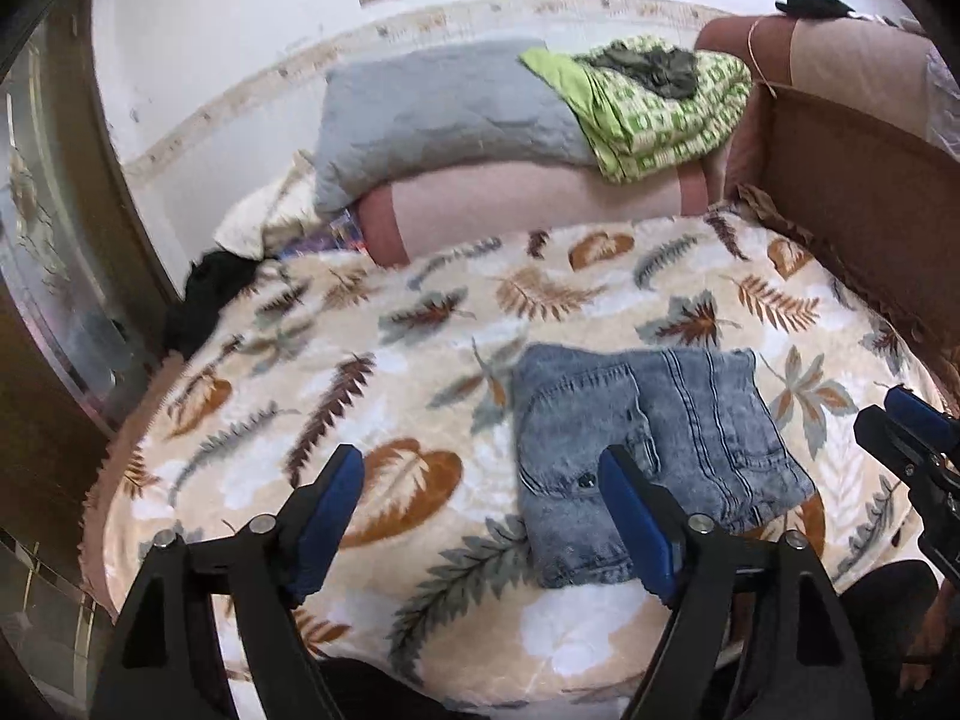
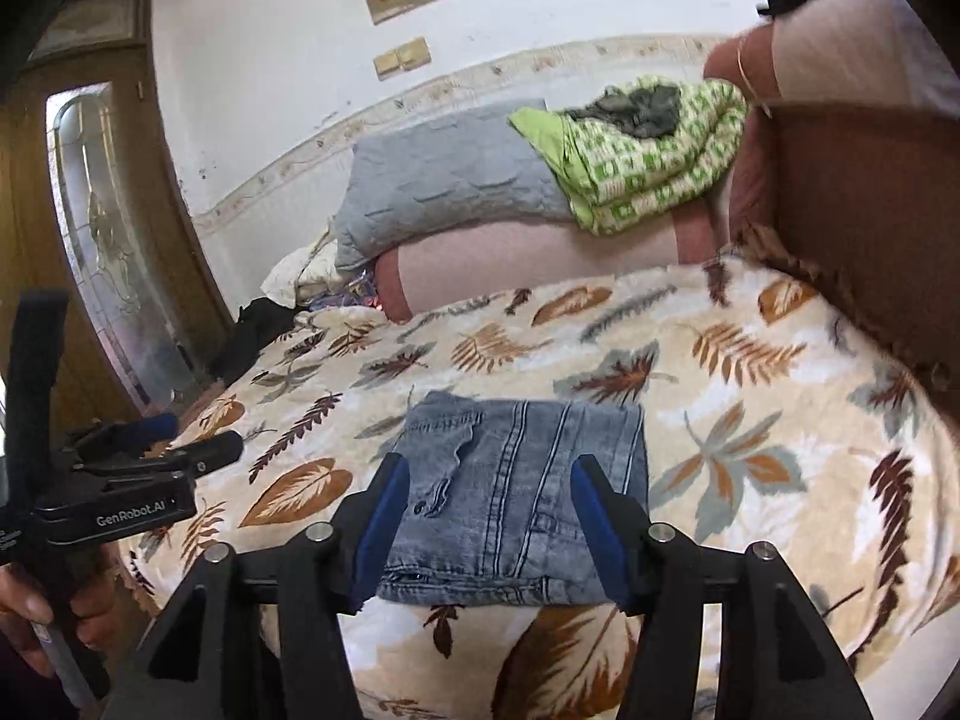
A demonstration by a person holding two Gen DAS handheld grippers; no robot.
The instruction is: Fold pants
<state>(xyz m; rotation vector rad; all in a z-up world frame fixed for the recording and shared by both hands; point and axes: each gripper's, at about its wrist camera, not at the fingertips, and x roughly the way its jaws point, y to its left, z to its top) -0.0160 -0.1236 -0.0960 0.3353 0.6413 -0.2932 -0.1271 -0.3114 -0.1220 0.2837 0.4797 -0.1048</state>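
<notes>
A pair of faded blue denim pants (image 1: 654, 456) lies folded into a compact, roughly square bundle on a bed covered by a cream blanket (image 1: 420, 312) printed with brown and grey leaves. The bundle sits toward the near edge of the bed, a little right of centre in the left wrist view, with its seams running from near to far. Nothing rests on top of it.

The left gripper (image 1: 480, 516) hangs above the bed with its 2 blue-padded fingers (image 1: 327, 510) spread wide and nothing between them; its right finger only overlaps the bundle's near left part in the picture. The right gripper (image 2: 489, 525) hovers over the near edge of the pants, its 2 fingers (image 2: 594, 531) also spread, framing the bundle without pinching it. Each gripper shows at the edge of the other's view, and part of a hand (image 2: 24, 612) shows at the left edge of the right wrist view.

At the far end of the bed lie a grey pillow (image 1: 432, 120), a green patterned quilt (image 1: 654, 114) and a pink bolster (image 1: 528, 204). A brown cardboard box (image 1: 870, 204) stands at the right.

Judging from the tidy bundle and both grippers standing free of it, the folding looks finished, or very nearly so. The next move probably calls only for drawing both grippers clear without catching the cloth, or for a light press to flatten the slightly raised near right corner.
</notes>
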